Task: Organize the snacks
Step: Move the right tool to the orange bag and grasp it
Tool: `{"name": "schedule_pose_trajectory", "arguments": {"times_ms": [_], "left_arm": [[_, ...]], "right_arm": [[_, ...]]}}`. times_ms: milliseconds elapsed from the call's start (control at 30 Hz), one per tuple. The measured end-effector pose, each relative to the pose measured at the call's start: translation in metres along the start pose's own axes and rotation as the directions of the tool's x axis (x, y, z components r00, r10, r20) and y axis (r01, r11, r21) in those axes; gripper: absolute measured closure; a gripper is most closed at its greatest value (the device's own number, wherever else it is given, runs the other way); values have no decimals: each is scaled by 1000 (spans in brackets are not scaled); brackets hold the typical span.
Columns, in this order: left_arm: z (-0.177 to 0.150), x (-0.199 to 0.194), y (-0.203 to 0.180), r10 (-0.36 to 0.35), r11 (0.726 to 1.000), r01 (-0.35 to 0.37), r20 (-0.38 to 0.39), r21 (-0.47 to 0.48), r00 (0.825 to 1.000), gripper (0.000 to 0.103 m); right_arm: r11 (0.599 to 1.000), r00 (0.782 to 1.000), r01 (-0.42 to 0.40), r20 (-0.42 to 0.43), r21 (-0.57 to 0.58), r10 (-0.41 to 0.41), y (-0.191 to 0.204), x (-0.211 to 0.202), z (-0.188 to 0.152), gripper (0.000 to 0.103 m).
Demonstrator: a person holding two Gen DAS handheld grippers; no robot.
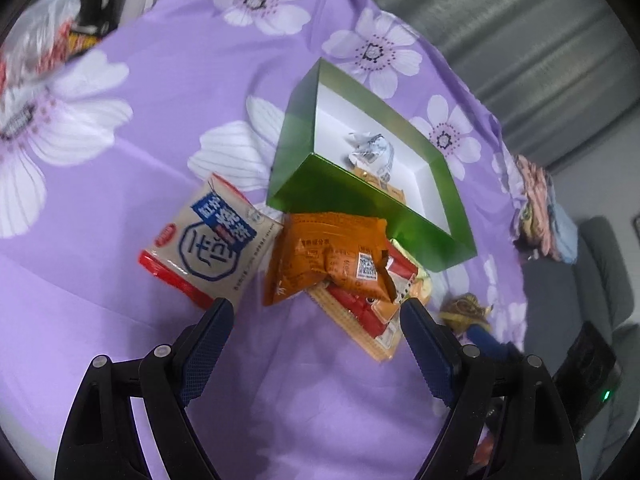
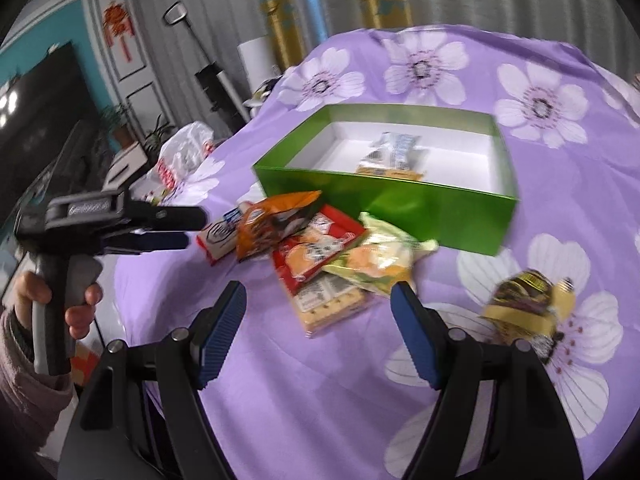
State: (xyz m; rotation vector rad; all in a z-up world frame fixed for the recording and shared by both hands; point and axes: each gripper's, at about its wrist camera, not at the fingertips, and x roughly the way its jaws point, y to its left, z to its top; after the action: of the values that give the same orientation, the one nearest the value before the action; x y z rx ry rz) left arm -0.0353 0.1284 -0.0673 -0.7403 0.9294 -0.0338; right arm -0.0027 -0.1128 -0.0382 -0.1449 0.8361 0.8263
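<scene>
We're seeing both jaws apart, empty. Snack pile [image 1: 340, 264] is lying just beside green box [image 1: 320, 196] on the surface. Only right wrist is showing left gripper [image 2: 192, 226] and the hand [image 2: 60, 304].

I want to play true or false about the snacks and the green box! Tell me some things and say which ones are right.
1. The green box has no lid on it. True.
2. The green box is empty. False: a silvery snack packet already lies inside.
3. The left gripper is squeezing the orange packet. False: its fingers stand open with nothing between them.
4. Several snack packets sit piled on the purple flowered cloth in front of the box. True.
5. The right gripper is open and holds nothing. True.
6. The dark yellow-wrapped snack is inside the box. False: it lies on the cloth, apart from the pile.
</scene>
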Motion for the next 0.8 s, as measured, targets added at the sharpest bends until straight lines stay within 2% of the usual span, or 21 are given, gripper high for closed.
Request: {"name": "schedule_pose_trajectory", "arguments": {"times_ms": [367, 600, 800], "left_arm": [[18, 24, 9, -81, 995, 78, -40, -65, 996, 18], [29, 40, 8, -127, 988, 121, -71, -93, 989, 18], [33, 48, 9, -135, 986, 126, -81, -107, 987, 18]], "right_arm": [[994, 997, -71, -39, -80, 68, 24, 40, 25, 28], [993, 994, -99, -47, -65, 96, 23, 62, 41, 28], [991, 990, -120, -75, -54, 116, 27, 85, 50, 30]]}}
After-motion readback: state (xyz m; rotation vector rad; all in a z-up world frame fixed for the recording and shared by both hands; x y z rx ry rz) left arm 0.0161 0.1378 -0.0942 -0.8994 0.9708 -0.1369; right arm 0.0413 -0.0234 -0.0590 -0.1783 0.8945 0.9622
